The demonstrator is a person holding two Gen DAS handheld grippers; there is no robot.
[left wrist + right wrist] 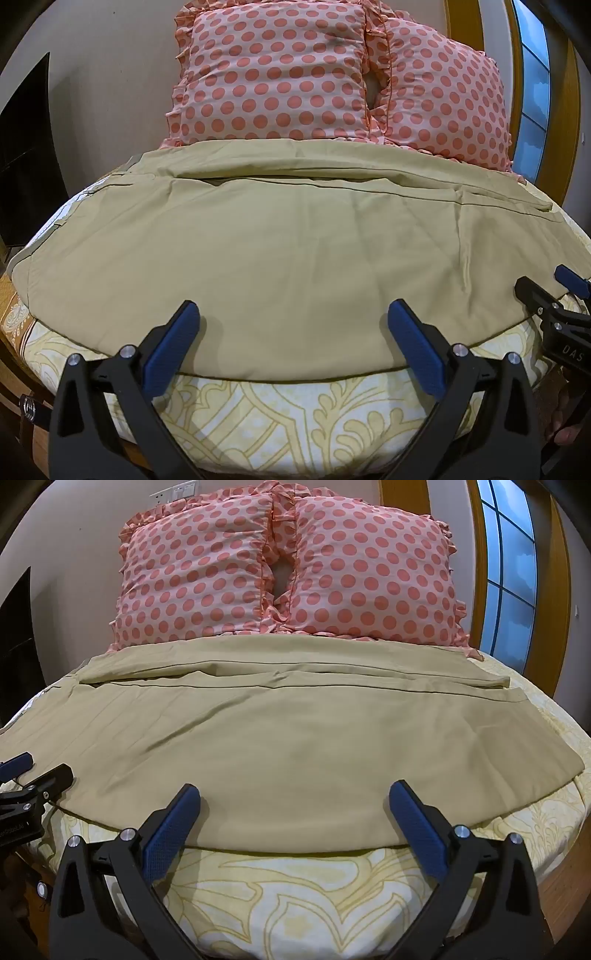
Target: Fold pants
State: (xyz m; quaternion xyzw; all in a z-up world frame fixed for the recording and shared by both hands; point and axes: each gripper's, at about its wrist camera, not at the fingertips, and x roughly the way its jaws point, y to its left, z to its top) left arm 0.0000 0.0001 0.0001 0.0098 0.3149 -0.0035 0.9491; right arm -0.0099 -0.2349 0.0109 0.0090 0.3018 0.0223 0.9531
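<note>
Both grippers are wide open and hold nothing, the left gripper (293,317) and the right gripper (294,799) hovering side by side just over the near edge of the pants (288,251). Ahead of the fingers the pants lie flat across the bed sheet (295,417), with layers showing at the far side toward the pillows (288,572), so I judge one lengthwise fold is done and the crosswise folds are left.

You have the pants (280,258) lying across the bed (280,417), two pillows (280,572) behind them at the far side, and a window (511,576) far right.
</note>
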